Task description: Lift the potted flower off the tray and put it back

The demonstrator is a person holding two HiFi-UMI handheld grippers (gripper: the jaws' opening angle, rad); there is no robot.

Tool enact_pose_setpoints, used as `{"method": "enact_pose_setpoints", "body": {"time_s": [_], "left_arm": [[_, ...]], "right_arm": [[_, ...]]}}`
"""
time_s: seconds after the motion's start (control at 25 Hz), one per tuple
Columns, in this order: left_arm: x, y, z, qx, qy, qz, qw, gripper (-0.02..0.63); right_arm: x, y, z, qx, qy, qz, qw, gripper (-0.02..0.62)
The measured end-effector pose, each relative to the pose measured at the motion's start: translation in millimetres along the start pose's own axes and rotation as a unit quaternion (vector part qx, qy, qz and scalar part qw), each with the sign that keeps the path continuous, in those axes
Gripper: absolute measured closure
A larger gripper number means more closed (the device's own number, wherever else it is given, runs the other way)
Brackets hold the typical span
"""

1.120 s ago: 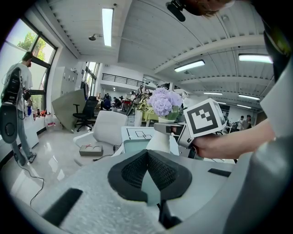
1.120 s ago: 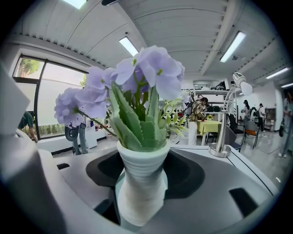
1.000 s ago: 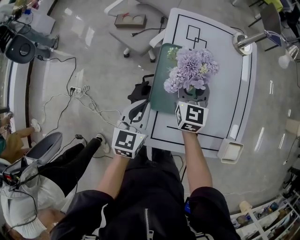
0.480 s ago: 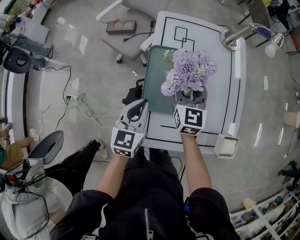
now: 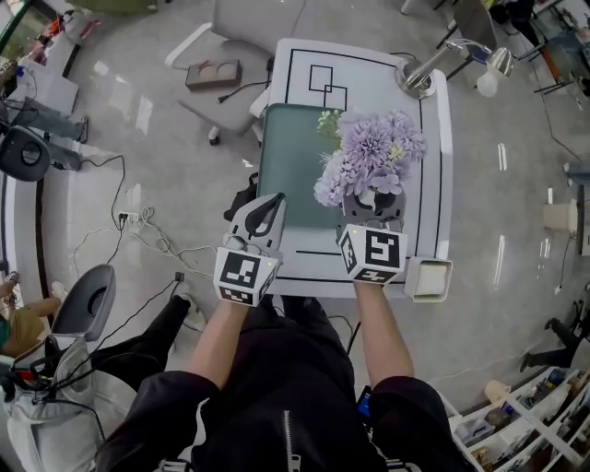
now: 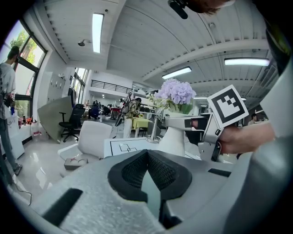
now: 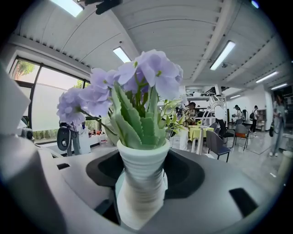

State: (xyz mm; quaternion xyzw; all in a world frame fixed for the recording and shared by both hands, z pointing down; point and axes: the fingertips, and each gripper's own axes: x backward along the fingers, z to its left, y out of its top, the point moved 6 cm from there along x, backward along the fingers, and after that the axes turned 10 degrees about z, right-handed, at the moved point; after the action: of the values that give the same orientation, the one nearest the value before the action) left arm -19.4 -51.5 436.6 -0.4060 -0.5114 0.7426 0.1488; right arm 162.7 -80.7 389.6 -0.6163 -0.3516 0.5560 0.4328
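1. Here, both of my forearms reach straight ahead, side by side, over the near edge of the white table (image 5: 369, 74).
2. The right gripper (image 5: 373, 210) points forward, almost level. Its jaws stand fairly wide, clamped on the ribbed white pot of the potted flower (image 7: 142, 173).
3. The purple blooms stand upright over the right side of the green tray (image 5: 290, 157). I cannot tell whether the pot's base is clear of the tray.
4. The left gripper (image 5: 267, 207) hovers over the tray's near left corner. Its pads (image 6: 130, 171) meet at the tips with nothing between them.
5. A desk lamp (image 5: 419, 74) stands at the table's far right, and a small white box (image 5: 427, 278) sits at its near right corner.
6. A chair (image 5: 230, 28) and loose cables (image 5: 138, 221) lie on the floor to the left.
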Motion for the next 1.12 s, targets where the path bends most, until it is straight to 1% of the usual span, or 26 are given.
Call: {"method": "enact_pose_setpoints", "body": {"time_s": [0.2, 0.56, 0.76, 0.96, 1.12], "left_arm": [[-4.6, 14.5, -10.3, -0.009, -0.008, -0.009, 0.9999, 0.601], [-8.4, 37.4, -24.1, -0.026, -0.014, -0.025, 0.9992, 0.601], [-7.3, 42.7, -25.3, -0.029, -0.011, -0.031, 0.999, 0.601], [-5.1, 43.8, -22.5, -0.03, -0.007, -0.032, 0.999, 0.601], [-3.9, 45.8, -22.1, -0.031, -0.007, -0.031, 0.999, 0.601]], "right_arm": [[26.8, 11.1, -13.6, -0.013, -0.001, -0.004, 1.0, 0.339], [73.4, 21.8, -15.4, -0.003, 0.005, -0.013, 1.0, 0.339], [78.2, 11.9, -10.2, 0.013, 0.011, -0.024, 1.0, 0.339], [76.9, 9.1, -2.1, 0.011, 0.019, -0.032, 0.999, 0.339], [75.8, 9.3, 0.4, 0.01, 0.024, -0.029, 0.999, 0.339]]}}
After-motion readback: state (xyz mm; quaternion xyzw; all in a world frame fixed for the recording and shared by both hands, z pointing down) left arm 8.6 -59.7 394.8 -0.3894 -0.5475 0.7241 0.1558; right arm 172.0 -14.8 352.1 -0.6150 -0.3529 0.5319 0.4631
